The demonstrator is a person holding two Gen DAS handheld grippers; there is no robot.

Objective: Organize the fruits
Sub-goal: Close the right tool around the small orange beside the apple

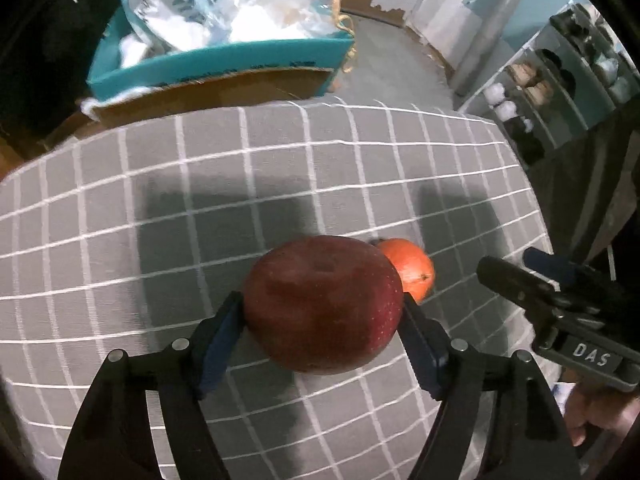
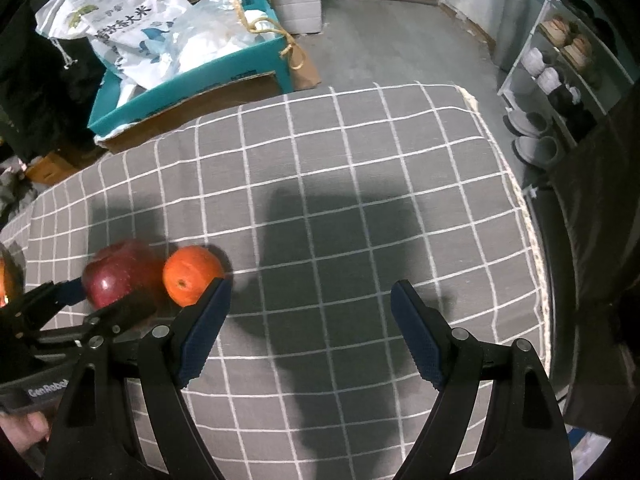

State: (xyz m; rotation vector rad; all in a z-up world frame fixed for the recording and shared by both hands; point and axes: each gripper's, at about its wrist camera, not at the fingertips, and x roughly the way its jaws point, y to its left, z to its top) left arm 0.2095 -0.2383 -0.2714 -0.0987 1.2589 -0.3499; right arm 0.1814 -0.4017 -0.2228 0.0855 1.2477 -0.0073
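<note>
We see a surface (image 2: 360,184) covered in grey cloth with a white grid, the biggest thing in both views. Behind it, on the floor, sits a teal box (image 2: 188,80) stuffed with plastic bags; one white bag (image 2: 120,28) has blue fish art and Chinese print, too small for us to read in full. To the right stands a shoe rack (image 2: 560,72) holding pairs of shoes.

Left gripper (image 1: 323,316): clamped on the red apple (image 1: 322,304), both blue pads pressed to its sides, at the near middle of the surface. In the right wrist view its body shows part of a label, "GenRobo", the rest cut off by the other gripper.

Right gripper (image 2: 311,294): jaws wide apart, nothing between them, only cloth below. In the left wrist view its body carries a tag reading "DAS" (image 1: 591,361).

The orange (image 2: 192,276) sits on the cloth just behind the apple, touching or nearly so, we can't tell. The right gripper's left finger tip overlaps its edge in the right wrist view; contact unclear.

A second orange-coloured thing shows at the far left edge of the right wrist view, mostly hidden.
</note>
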